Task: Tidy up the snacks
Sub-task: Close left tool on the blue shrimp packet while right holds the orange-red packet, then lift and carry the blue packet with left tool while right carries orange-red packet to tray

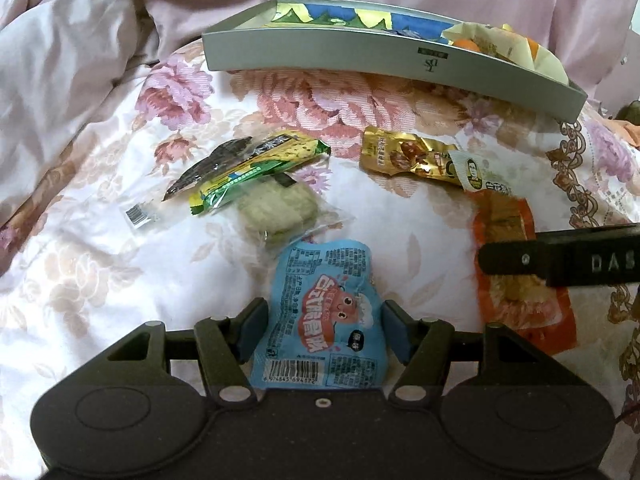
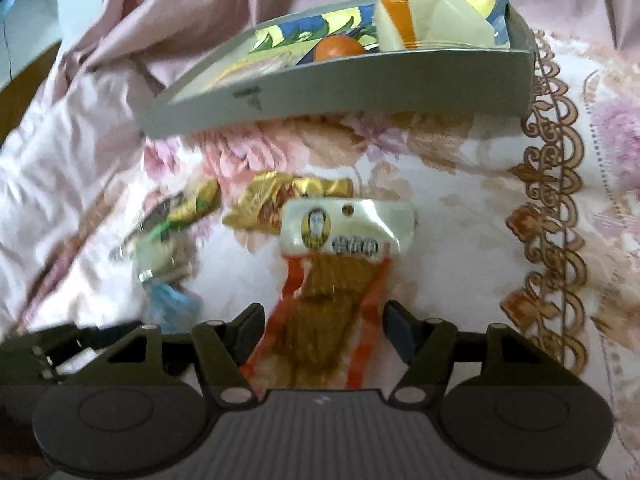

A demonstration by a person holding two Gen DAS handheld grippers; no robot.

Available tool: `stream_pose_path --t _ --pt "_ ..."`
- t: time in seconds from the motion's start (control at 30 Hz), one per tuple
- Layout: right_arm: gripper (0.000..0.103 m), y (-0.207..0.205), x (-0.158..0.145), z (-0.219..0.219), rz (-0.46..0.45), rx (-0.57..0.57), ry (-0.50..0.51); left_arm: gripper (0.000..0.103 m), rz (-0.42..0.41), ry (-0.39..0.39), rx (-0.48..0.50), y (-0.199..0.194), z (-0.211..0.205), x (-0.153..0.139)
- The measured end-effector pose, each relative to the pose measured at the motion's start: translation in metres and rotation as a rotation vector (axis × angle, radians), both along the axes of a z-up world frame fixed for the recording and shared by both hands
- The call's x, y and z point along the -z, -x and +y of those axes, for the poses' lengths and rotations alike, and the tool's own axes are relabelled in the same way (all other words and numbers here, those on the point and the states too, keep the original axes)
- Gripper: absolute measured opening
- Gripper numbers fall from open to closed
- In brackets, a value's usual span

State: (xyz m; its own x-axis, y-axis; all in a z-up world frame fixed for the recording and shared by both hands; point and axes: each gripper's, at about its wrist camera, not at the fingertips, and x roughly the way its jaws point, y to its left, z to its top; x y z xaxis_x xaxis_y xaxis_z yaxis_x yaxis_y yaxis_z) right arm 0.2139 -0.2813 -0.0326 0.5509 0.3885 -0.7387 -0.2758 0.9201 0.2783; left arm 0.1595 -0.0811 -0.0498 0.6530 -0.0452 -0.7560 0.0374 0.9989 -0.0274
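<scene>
The left gripper (image 1: 324,332) stands wide, its pads either side of the blue snack packet (image 1: 322,316) lying on the floral bedspread (image 1: 100,280), though whether they touch the wrapper cannot be told. The right gripper (image 2: 324,332) is likewise spread, straddling the orange snack packet (image 2: 324,320) without a visible pinch. The grey tray (image 1: 360,60), already bearing snacks, lies at twelve o'clock, with the gold packet (image 1: 404,152) and green packet (image 1: 256,164) between.
</scene>
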Motion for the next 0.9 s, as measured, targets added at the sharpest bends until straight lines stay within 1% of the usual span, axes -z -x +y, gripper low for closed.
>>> stream_pose_path --t 0.1,0.3,0.4,0.47,0.53,0.6,0.77,0.83,0.9 --pt "0.080 0.005 -0.001 0.008 -0.012 -0.014 0.041 0.066 -0.001 -0.004 0.013 -0.001 0.002 0.000" --pt "0.081 0.012 -0.001 0.016 -0.031 -0.008 0.085 0.066 -0.007 0.008 0.018 -0.003 0.008 0.002" --pt "0.083 0.015 0.001 0.023 -0.042 -0.010 0.118 0.069 -0.007 0.000 0.027 -0.005 0.009 0.002" --pt "0.086 0.016 0.002 0.029 -0.046 -0.015 0.138 0.070 -0.009 -0.013 0.032 -0.005 0.007 0.003" --pt "0.092 0.016 0.005 0.034 -0.048 -0.023 0.160 0.071 -0.010 -0.025 0.037 -0.005 0.007 0.004" --pt "0.095 0.017 0.007 0.040 -0.054 -0.033 0.183 0.073 -0.010 -0.025 0.037 -0.006 0.009 0.004" --pt "0.095 0.017 0.009 0.041 -0.057 -0.042 0.195 0.074 -0.006 -0.027 0.040 -0.006 0.009 0.004" --pt "0.093 0.017 0.009 0.042 -0.059 -0.044 0.204 0.074 -0.005 -0.031 0.042 -0.006 0.008 0.004" --pt "0.090 0.017 0.009 0.044 -0.065 -0.046 0.224 0.072 -0.005 -0.031 0.045 -0.006 0.008 0.004"
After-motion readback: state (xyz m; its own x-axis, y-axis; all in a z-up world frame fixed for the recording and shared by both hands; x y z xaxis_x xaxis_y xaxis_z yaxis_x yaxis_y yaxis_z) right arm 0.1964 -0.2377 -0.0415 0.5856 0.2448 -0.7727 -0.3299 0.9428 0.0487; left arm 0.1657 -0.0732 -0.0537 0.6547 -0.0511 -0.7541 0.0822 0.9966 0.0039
